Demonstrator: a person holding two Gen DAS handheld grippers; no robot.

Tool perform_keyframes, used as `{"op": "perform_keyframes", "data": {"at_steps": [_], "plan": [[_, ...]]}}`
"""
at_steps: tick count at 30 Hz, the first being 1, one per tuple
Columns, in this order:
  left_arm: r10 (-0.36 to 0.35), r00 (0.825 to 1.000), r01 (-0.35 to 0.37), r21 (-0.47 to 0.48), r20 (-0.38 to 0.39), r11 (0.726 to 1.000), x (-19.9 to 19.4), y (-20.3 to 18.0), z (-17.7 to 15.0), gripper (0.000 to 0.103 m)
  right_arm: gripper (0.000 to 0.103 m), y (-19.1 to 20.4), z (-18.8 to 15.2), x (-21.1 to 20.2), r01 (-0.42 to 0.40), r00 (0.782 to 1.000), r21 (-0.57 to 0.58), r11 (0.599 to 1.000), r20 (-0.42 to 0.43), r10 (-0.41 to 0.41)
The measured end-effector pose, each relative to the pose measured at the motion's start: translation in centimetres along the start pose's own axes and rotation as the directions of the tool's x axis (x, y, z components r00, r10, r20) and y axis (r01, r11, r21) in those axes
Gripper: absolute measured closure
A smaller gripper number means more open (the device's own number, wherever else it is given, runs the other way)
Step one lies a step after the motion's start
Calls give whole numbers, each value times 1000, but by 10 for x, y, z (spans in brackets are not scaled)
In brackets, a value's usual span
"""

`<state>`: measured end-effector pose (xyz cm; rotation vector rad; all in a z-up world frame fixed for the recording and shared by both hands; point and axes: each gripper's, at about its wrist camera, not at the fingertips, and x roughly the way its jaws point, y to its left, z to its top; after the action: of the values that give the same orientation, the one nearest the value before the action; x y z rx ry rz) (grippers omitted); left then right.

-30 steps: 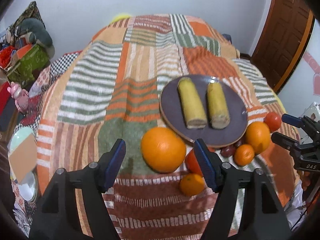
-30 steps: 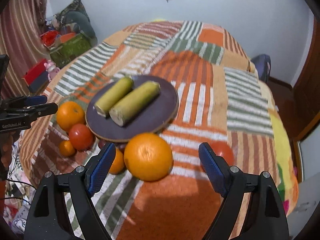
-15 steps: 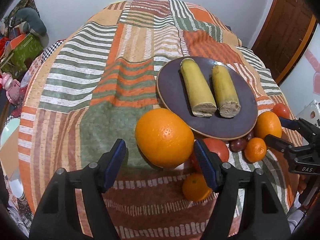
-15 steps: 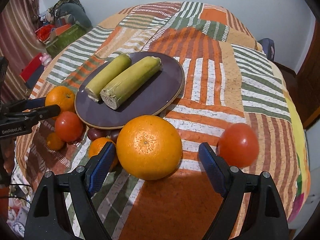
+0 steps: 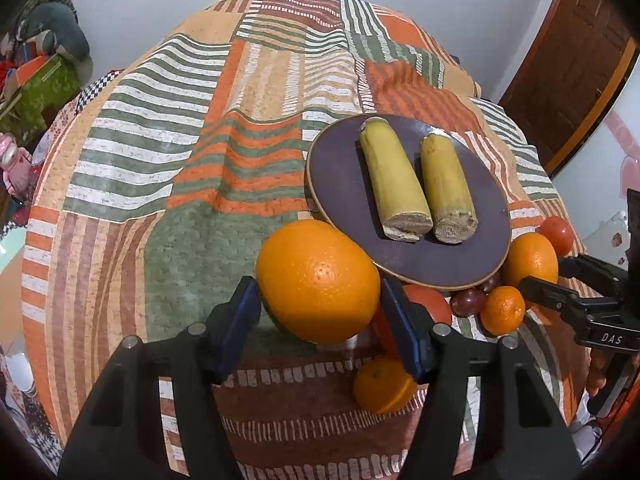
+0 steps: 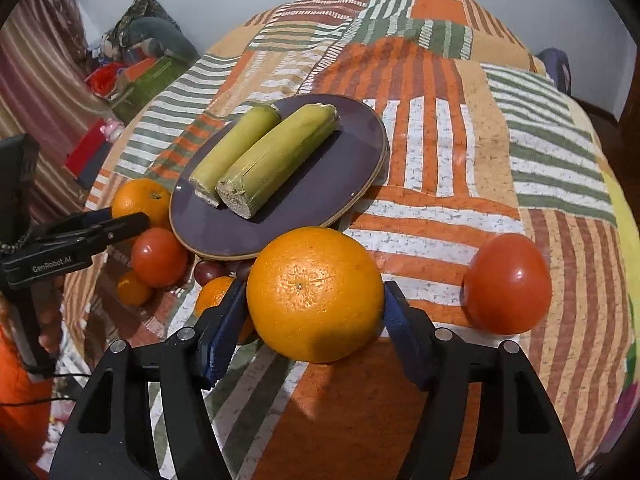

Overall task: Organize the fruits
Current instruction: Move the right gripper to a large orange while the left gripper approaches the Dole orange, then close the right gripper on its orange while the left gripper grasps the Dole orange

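A purple plate (image 5: 340, 168) (image 6: 320, 196) with two yellow-green cut stalks (image 5: 394, 180) (image 6: 276, 158) lies on the striped bedspread. In the left wrist view my left gripper (image 5: 320, 320) has its blue pads against the sides of a big orange (image 5: 318, 286). In the right wrist view my right gripper (image 6: 314, 322) has its pads against another big orange (image 6: 314, 294). Tomatoes (image 5: 426, 304) (image 6: 508, 284) (image 6: 160, 256), small oranges (image 5: 384, 386) (image 5: 502, 310) and dark grapes (image 5: 468, 302) lie along the plate's near edge.
The patchwork bedspread (image 5: 200, 160) covers the whole surface and drops off at the edges. Clutter and boxes (image 5: 40, 80) sit left of the bed. A wooden door (image 5: 576, 68) stands at the right. Each gripper shows in the other's view (image 5: 576, 300) (image 6: 80, 236).
Both grippers moved forward and down around their big oranges and closed from wide open until the pads meet the fruit.
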<state>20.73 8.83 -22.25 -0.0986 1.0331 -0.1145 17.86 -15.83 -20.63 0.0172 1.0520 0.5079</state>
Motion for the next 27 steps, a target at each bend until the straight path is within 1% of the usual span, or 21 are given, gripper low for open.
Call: {"op": "perform_keyframes", "data": {"at_steps": [3,7,10,13,14,16,17,18,19,22,23,24,25,26,27], "plan": [[12,1000,-12,4,1,1000,-2,-2,-1,41,40,1,-1,-1,12,1000,-5,1000,7,-12],[13,1000,-13,-6,2,1000,-5,0,-2,41,40,6,1,-4,51,998,-31,998,24,-50],[17,1000,-17,-12,10,1000,-10,1,-1,42,40,7,4,-9,56,998,-42,998,42,-54],[18,1000,-18,-12,25,1000,-15,1,3,46,40,7,8,-15,69,996,-51,996,66,-65],[19,999,-18,-10,31,1000,-18,0,5,53,40,7,11,-18,74,995,-54,996,77,-69],[17,998,-17,-1,62,1000,-26,-2,11,73,40,8,15,-23,78,993,-58,995,96,-72],[3,997,-4,4,72,1000,-30,-3,15,88,40,8,18,-26,81,991,-60,995,109,-74],[-5,997,4,9,80,1000,-34,-5,19,88,40,7,20,-28,82,990,-60,995,120,-75],[-6,996,4,17,92,1000,-38,-7,23,88,40,7,22,-29,84,989,-60,995,127,-76],[37,993,-40,27,116,999,-41,-10,31,87,40,6,27,-30,89,987,-52,995,141,-81],[35,994,-37,22,107,999,-39,-9,31,81,40,6,27,-31,86,987,-49,995,142,-78],[26,995,-27,14,94,1000,-35,-7,31,69,40,6,27,-31,81,987,-46,996,142,-74],[25,996,-26,6,85,1000,-33,-5,29,61,40,6,27,-30,77,988,-44,996,141,-70],[30,997,-30,-5,75,1000,-28,-2,27,46,40,6,26,-30,76,988,-45,996,137,-69],[31,997,-30,-11,68,999,-25,-1,24,40,40,6,26,-30,75,989,-46,996,134,-69]]}}
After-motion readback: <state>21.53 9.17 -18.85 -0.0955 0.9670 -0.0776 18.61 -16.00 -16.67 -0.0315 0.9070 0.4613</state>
